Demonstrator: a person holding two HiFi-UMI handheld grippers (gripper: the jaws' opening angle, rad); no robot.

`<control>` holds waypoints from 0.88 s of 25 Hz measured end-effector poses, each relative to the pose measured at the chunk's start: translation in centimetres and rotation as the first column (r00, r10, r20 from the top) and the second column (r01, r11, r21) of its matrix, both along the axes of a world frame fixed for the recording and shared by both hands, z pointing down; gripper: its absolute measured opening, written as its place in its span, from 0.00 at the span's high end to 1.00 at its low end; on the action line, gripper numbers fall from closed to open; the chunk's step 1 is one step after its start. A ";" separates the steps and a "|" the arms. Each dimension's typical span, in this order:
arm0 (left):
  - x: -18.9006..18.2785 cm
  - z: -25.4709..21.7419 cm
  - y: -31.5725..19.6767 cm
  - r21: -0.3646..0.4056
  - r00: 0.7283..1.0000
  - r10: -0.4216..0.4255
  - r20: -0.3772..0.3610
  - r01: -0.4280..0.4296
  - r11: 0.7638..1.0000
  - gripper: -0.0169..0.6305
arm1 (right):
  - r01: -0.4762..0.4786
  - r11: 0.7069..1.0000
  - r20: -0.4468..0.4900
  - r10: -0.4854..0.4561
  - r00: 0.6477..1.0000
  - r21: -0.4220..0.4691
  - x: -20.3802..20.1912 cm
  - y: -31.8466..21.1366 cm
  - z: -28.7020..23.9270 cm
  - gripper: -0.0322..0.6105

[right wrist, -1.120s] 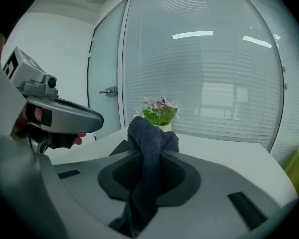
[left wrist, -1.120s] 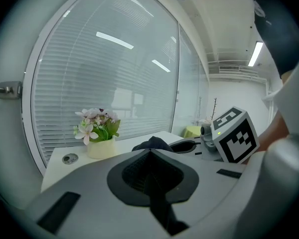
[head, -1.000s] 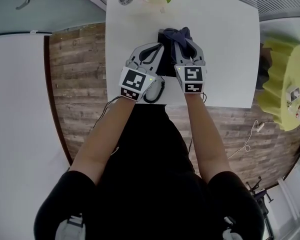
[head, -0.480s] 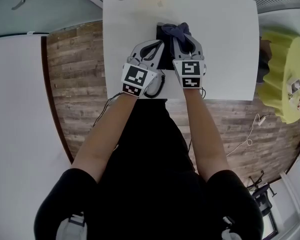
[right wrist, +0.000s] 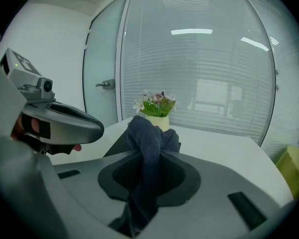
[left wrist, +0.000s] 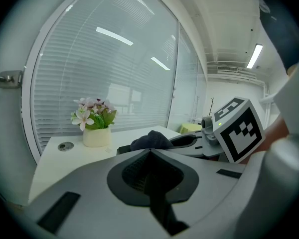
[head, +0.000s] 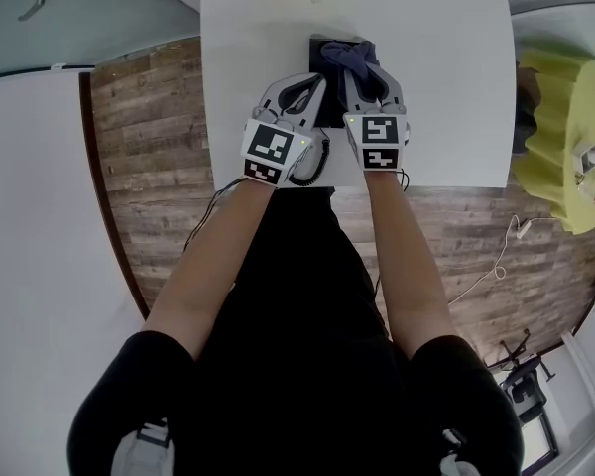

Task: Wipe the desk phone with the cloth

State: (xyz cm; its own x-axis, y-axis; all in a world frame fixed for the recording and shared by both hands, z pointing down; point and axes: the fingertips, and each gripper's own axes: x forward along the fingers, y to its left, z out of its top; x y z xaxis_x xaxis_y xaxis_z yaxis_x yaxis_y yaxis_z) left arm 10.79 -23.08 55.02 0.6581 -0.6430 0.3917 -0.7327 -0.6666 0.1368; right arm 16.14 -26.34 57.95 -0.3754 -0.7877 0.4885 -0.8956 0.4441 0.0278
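Potted flowers [left wrist: 92, 111] — cloth [right wrist: 152, 132] in right claw [right wrist: 147, 157]

Left gripper [left wrist: 150, 154] pressed together, cloth [left wrist: 152, 140] beyond

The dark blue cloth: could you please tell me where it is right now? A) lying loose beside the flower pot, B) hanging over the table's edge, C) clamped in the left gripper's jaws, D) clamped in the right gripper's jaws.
D: in the right gripper view the cloth runs down between the closed jaws of the right gripper, whereas the left gripper has its jaws together on nothing.
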 end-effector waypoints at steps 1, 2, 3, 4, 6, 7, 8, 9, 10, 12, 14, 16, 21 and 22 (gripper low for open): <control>0.0 0.1 0.1 -0.001 1.000 0.003 -0.001 -0.003 1.000 0.96 | -0.002 1.000 -0.002 0.002 1.000 -0.001 0.0 0.1 0.0 0.81; 0.1 0.2 0.1 -0.002 1.000 0.006 0.000 -0.006 1.000 0.96 | -0.004 1.000 -0.003 0.004 1.000 -0.001 0.0 0.2 0.1 0.81; 0.1 0.2 0.2 -0.003 1.000 0.009 0.003 -0.009 1.000 0.96 | -0.006 1.000 -0.003 0.006 1.000 0.000 0.0 0.2 0.1 0.81; 0.1 0.3 0.2 -0.004 1.000 0.012 0.003 -0.012 1.000 0.96 | -0.008 1.000 -0.004 0.008 1.000 0.000 0.1 0.3 0.2 0.81; 0.2 0.4 0.2 -0.003 1.000 0.013 -0.001 -0.013 1.000 0.96 | -0.014 1.000 -0.007 0.014 1.000 0.000 0.1 0.5 0.4 0.81; 0.2 0.4 0.2 -0.001 1.000 0.013 -0.004 -0.013 1.000 0.96 | -0.017 1.000 -0.008 0.017 1.000 -0.002 0.1 0.7 0.5 0.81; 0.3 0.5 0.2 0.000 1.000 0.015 -0.005 -0.015 1.000 0.96 | -0.019 1.000 -0.010 0.019 1.000 -0.004 0.1 0.9 0.6 0.81; 0.4 0.5 0.3 -0.001 1.000 0.018 -0.005 -0.018 1.000 0.96 | -0.021 1.000 -0.012 0.021 1.000 -0.006 0.2 1.1 0.7 0.81; 0.4 0.6 0.5 -0.004 1.000 0.022 -0.003 -0.022 1.000 0.96 | -0.022 1.000 -0.013 0.022 1.000 -0.007 0.2 1.3 0.8 0.81; 0.5 0.8 0.9 -0.012 1.000 0.029 0.000 -0.029 1.000 0.96 | -0.024 1.000 -0.012 0.024 1.000 -0.007 0.3 1.6 0.9 0.81; 0.4 0.7 1.1 -0.011 1.000 0.031 -0.003 -0.031 0.999 0.96 | -0.029 1.000 -0.002 0.029 1.000 -0.008 0.3 1.9 0.9 0.81; 0.3 0.8 1.4 -0.012 0.999 0.033 0.000 -0.033 0.999 0.96 | -0.034 0.999 0.007 0.034 0.999 -0.016 0.2 2.2 1.1 0.81; 0.4 1.2 1.9 -0.015 0.999 0.041 0.002 -0.041 0.999 0.96 | -0.042 0.998 0.013 0.043 0.999 -0.042 0.4 2.7 1.4 0.81; 0.4 1.3 2.1 -0.019 0.999 0.043 0.003 -0.043 0.999 0.96 | -0.043 0.998 0.015 0.044 0.999 -0.045 0.4 2.8 1.4 0.81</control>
